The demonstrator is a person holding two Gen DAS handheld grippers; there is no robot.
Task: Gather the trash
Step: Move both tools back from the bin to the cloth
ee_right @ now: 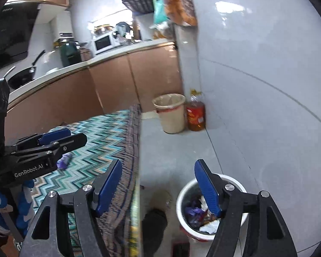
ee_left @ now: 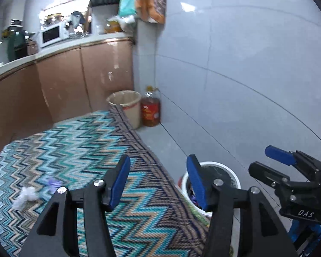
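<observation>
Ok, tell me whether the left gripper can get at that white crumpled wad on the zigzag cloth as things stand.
Probably yes. The left gripper is open and empty, and the white wad lies bare on the zigzag cloth, off to the gripper's left. Only a purple scrap sits beside it; nothing covers it.

On the table (ee_left: 79, 141), near its left edge, lie 2 scraps: a crumpled tissue (ee_left: 25, 197) and, just right of it, a wrapper (ee_left: 52, 183). On the floor off the table's right edge stands a bin (ee_right: 211, 207) holding trash. Behind the table's far right corner stands another bin (ee_right: 171, 112), an oil bottle (ee_right: 195, 113) right of it.
</observation>
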